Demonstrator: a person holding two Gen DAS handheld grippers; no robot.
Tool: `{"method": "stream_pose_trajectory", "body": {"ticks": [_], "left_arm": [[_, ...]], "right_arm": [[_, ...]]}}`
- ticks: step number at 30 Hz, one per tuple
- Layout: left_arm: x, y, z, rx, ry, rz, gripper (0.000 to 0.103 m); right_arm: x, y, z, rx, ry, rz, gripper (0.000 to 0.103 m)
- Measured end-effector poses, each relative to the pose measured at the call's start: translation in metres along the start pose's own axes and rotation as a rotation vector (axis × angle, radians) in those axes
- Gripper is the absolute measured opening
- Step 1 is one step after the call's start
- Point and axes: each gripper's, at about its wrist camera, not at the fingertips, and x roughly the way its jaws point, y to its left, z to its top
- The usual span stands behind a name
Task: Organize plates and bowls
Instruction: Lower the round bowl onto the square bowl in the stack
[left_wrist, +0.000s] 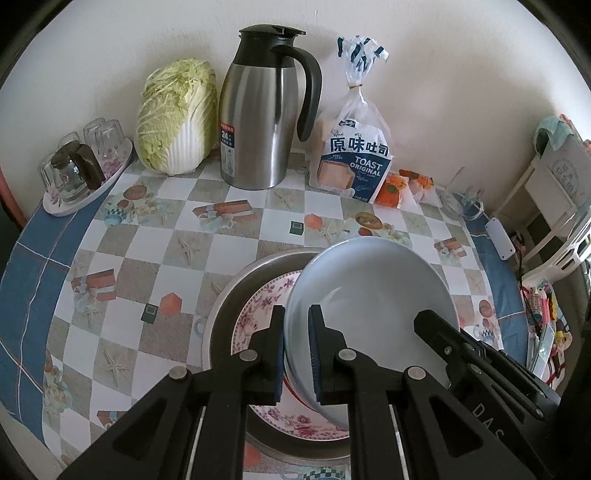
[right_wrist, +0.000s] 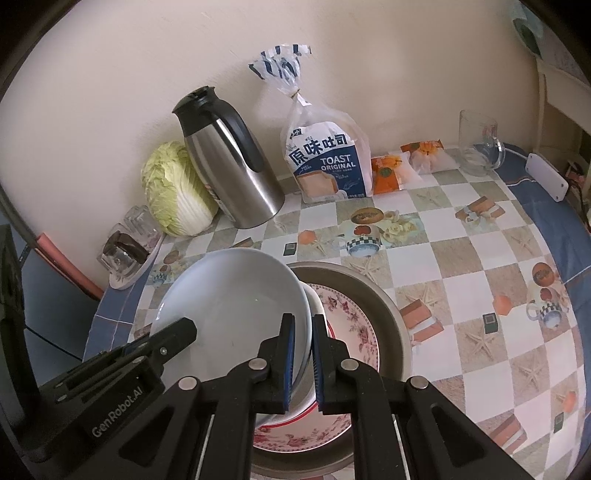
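The rim of one pale blue bowl (left_wrist: 369, 295) is pinched between the nearly closed jaws of the left gripper (left_wrist: 296, 354), and its opposite rim by the right gripper (right_wrist: 303, 358), jaws equally narrow. The bowl is held tilted just above one floral plate (left_wrist: 258, 321) lying in one metal basin (left_wrist: 229, 295). If either thin grip slackens, the bowl could be dropped onto the plate and chipped. Beyond the jaws stand one thermos (left_wrist: 262, 110), one cabbage (left_wrist: 177, 118) and one bread bag (left_wrist: 351, 155).

One blue bowl (left_wrist: 369, 295), one floral plate (left_wrist: 258, 314), one metal pan (left_wrist: 229, 295), two tools.
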Motion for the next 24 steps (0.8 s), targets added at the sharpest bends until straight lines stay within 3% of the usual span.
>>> {"method": "stream_pose_trajectory", "body": {"ticks": [24], "left_arm": [[0.0052,-0.0002,0.0021,-0.006,0.01,0.013,0.012]], "right_arm": [[0.0044,0.0023,0.0029,-0.022,-0.008,-0.038,0.013]]}}
